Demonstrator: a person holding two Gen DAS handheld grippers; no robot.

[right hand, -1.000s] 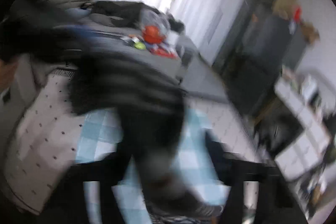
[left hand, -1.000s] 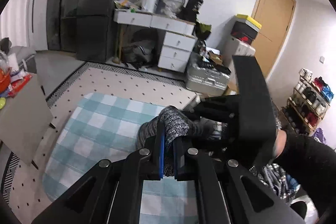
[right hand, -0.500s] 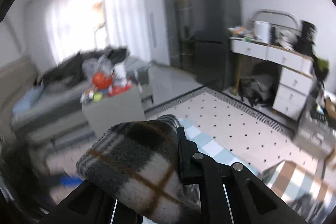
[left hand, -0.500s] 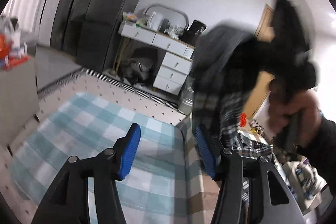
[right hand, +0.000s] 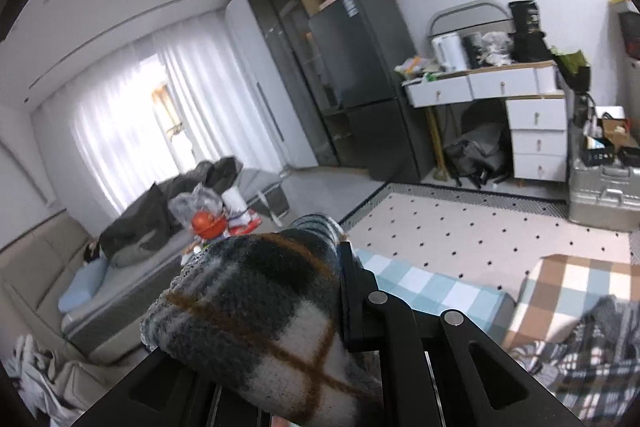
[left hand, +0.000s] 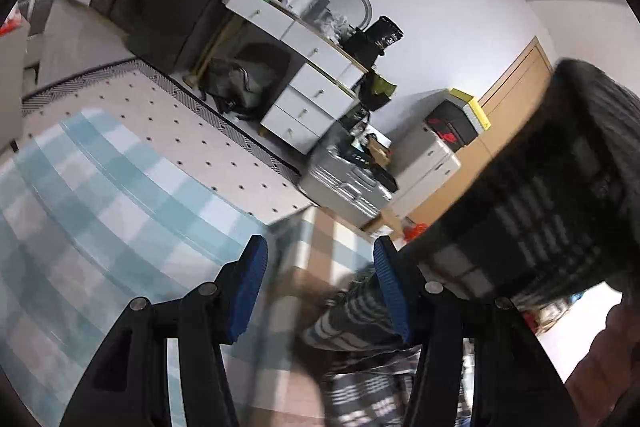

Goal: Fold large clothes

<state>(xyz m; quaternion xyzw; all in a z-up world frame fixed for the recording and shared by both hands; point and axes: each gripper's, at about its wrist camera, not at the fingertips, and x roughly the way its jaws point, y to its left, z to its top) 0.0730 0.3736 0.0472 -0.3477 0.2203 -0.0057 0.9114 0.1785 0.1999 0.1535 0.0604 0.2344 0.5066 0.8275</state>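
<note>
Sheer white curtains (right hand: 132,131) fill the far left of the right wrist view, bright with daylight. Below them a beige sofa (right hand: 36,279) runs along the wall, and a grey low table (right hand: 128,267) in front of it carries dark bags and a red pot (right hand: 207,223). Further right stands a dark glass-fronted cabinet (right hand: 288,67) and a grey fridge (right hand: 360,67) with cardboard boxes on top. Next comes a white desk with drawers (right hand: 536,115), cluttered with a white kettle (right hand: 448,51) and black items, a dark bag slumped beneath it. A silver metal case (right hand: 604,195) sits on the floor at the right edge.

The floor is covered by a cream rug with black dots (right hand: 480,227), and on it lies a blue-and-white checked mat (left hand: 100,211), with a brown-checked cloth (right hand: 576,287) just beside its right end.

The right gripper (right hand: 340,267) is clamped tight on the plaid garment (right hand: 256,311), a thick grey, white and brown fleece bunched over its fingers; the far fingertip is hidden by fabric. More of the plaid fabric lies crumpled low at the right.

In the left wrist view, the left gripper (left hand: 318,291) has its blue pads (left hand: 250,287) standing apart with nothing pressed between them, over the mat's edge. The garment hangs blurred at the right of that view, and a wooden door (left hand: 516,83) stands behind.
</note>
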